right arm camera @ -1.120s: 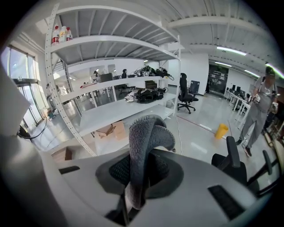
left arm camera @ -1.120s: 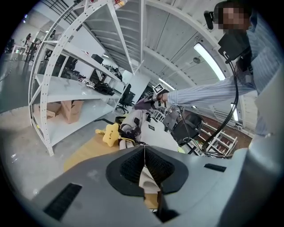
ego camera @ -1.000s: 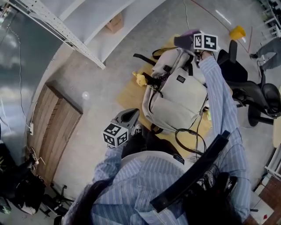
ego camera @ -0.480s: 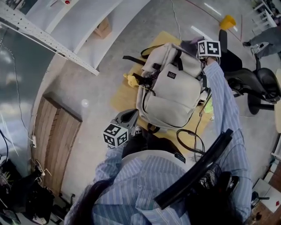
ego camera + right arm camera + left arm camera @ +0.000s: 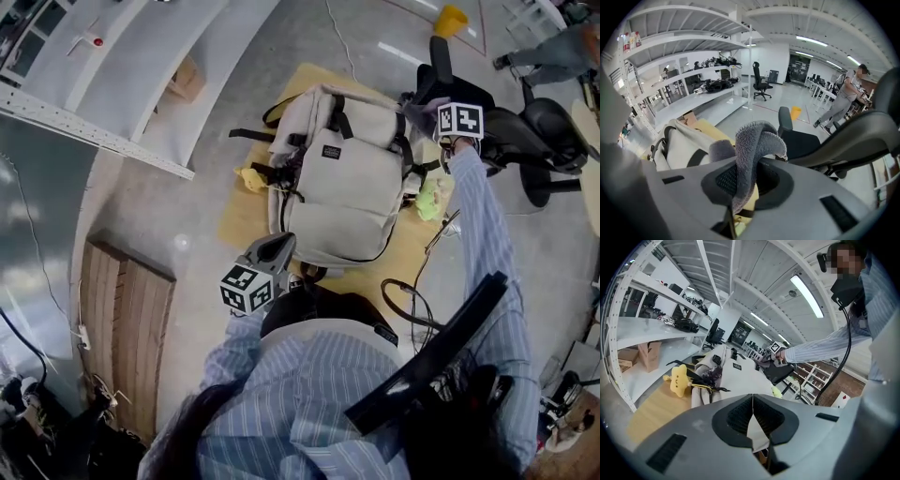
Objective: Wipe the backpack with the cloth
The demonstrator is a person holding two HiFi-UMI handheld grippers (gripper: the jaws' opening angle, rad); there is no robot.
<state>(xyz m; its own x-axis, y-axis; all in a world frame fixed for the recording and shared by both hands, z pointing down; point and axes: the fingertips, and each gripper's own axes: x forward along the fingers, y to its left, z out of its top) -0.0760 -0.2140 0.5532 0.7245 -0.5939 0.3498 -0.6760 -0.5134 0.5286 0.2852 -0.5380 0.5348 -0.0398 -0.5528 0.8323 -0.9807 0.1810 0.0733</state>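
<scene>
The cream backpack (image 5: 342, 183) lies flat on the wooden table (image 5: 236, 214), with its top handle and straps at the far end. The right gripper (image 5: 427, 108) is held out at the bag's far right corner. Its jaws pinch a folded grey cloth (image 5: 752, 152), which loops up out of them. The pictures do not show whether the cloth is touching the fabric. The left gripper (image 5: 279, 246) hovers near the person's body, just off the backpack's near left edge. Its jaws are pressed together with nothing between them. A yellow star plush (image 5: 679, 379) rests against the bag's left side among dark straps. A black cable (image 5: 412, 302) loops on the near right of the table, and a black office chair (image 5: 525, 131) stands just beyond the right gripper.
</scene>
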